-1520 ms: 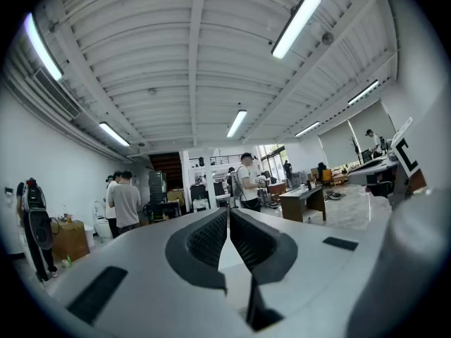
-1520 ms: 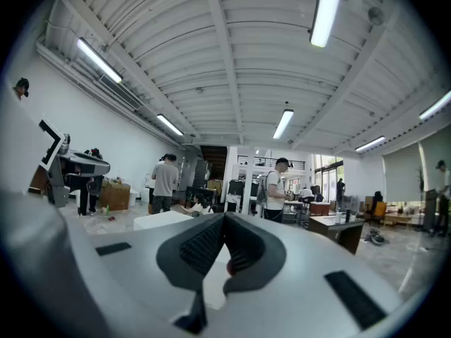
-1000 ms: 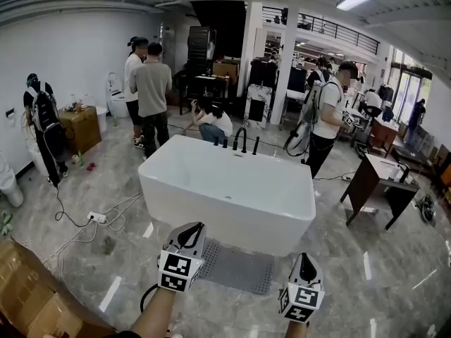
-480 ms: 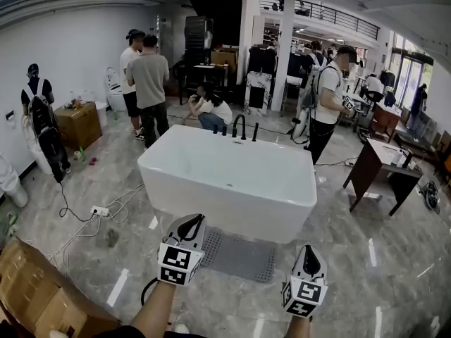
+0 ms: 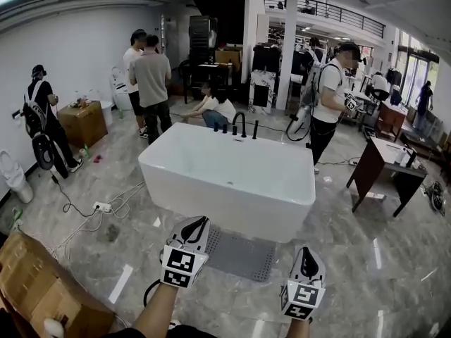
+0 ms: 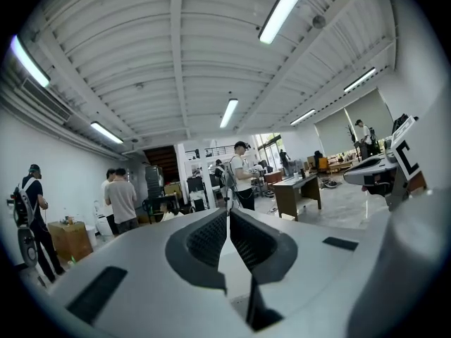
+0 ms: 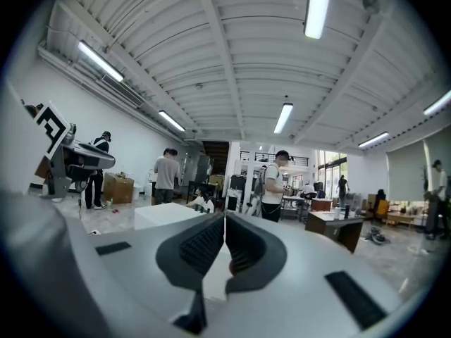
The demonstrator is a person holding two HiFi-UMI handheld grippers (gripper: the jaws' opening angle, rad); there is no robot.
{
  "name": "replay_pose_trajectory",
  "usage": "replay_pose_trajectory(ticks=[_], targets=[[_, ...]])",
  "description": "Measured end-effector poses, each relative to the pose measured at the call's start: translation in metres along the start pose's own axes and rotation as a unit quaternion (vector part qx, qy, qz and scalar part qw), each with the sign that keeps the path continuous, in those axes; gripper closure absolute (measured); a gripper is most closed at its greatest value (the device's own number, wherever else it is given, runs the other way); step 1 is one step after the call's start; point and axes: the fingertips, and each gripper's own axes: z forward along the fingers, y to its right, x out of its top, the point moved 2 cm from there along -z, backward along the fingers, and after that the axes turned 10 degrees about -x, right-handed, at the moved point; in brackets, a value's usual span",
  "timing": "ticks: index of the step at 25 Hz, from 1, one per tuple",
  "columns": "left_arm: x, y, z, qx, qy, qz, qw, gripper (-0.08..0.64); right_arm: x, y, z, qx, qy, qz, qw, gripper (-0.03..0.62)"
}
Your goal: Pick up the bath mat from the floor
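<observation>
A grey bath mat point(image 5: 239, 255) lies flat on the marble floor against the near side of the white bathtub point(image 5: 229, 182). My left gripper point(image 5: 201, 223) hovers over the mat's left edge, shut and empty, held well above the floor. To the right of the mat my right gripper point(image 5: 306, 255) is shut too, with nothing in it. In the left gripper view the jaws point(image 6: 227, 217) meet and point level across the room. The right gripper view shows the same for its jaws point(image 7: 225, 222); the mat appears in neither gripper view.
Cardboard boxes point(image 5: 39, 287) stand at the near left. A power strip with cables point(image 5: 102, 206) lies on the floor left of the tub. Several people stand behind and beside the tub. A dark desk point(image 5: 384, 171) stands at the right.
The view has shifted slightly, and both grippers have stayed shut in much the same place. The person with the backpack at the far left has turned and stepped.
</observation>
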Motion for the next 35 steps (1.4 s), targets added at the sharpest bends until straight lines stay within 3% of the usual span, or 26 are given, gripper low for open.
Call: replay_pose_trajectory(ticks=[7,15,25,35], targets=[[-0.004,0.028,0.011,0.009,-0.011,-0.001,0.9999,0.541,-0.013,0.028,0.003,0.004,0.003,0.001,1.000,0.571],[-0.011,0.033,0.021,0.017,-0.011,-0.003,0.9998,0.541,-0.016,0.036,0.012,0.013,0.011,0.008,1.000,0.571],[-0.022,0.008,0.045,0.018,-0.002,-0.013,0.9998,0.541,-0.015,0.020,0.039,0.015,0.021,0.007,1.000,0.571],[-0.047,-0.051,0.090,0.025,-0.015,-0.027,0.9992,0.541,-0.009,-0.010,0.107,0.007,0.021,0.027,0.999,0.571]])
